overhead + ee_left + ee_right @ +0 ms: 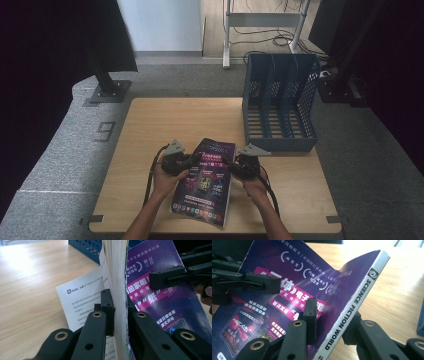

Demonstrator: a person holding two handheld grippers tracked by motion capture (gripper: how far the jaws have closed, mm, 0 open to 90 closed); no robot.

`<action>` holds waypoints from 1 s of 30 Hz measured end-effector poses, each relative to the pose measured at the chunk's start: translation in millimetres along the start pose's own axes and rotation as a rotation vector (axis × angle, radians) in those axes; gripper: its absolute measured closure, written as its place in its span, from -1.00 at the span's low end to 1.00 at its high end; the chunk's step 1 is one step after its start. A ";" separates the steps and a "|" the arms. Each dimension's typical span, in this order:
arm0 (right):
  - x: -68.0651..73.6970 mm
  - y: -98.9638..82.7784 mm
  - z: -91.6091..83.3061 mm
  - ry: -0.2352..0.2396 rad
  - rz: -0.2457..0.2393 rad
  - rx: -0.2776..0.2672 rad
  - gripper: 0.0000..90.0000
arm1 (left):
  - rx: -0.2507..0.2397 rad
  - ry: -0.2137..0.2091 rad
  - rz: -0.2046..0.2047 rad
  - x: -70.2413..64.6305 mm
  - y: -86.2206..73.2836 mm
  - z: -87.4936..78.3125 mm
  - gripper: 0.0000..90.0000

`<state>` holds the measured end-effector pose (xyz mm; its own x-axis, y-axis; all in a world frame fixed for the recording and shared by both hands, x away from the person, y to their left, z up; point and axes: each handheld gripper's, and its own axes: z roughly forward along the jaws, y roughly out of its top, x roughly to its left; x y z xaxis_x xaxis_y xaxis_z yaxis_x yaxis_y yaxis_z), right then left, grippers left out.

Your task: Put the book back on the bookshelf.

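A purple-covered magazine (205, 185) is held between both hands, raised and tilted over the front of the wooden table (160, 120). My left gripper (196, 159) grips its left edge; in the left gripper view the jaws (117, 305) press on the thick stack of pages (117, 270), while a white printed page (80, 302) fans out to the left. My right gripper (227, 164) holds the spine side. In the right gripper view one jaw rests on the cover (294, 277) and the other sits behind the white spine (352, 312), which reads "SCIENCE FICTION WORLD".
A blue slotted file holder (280, 100) stands at the table's back right, its compartments empty. Black stands and cables are on the floor beyond the table. Bare tabletop lies to the left of the magazine.
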<state>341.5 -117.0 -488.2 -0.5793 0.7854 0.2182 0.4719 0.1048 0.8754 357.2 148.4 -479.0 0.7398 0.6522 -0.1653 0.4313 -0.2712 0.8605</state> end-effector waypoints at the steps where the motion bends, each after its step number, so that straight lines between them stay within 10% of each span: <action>1: 0.5 0.8 -1.2 0.000 -0.006 -0.008 0.55 | -0.006 0.000 0.003 -0.7 1.0 -1.1 0.90; 30: 15.2 33.2 -28.3 0.036 -0.151 -0.143 0.62 | -0.101 0.002 0.067 -3.6 30.6 -24.1 0.90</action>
<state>329.6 -118.9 -443.5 -0.6607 0.7449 0.0928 0.2804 0.1302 0.9510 355.3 154.9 -440.4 0.7641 0.6365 -0.1047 0.3263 -0.2414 0.9139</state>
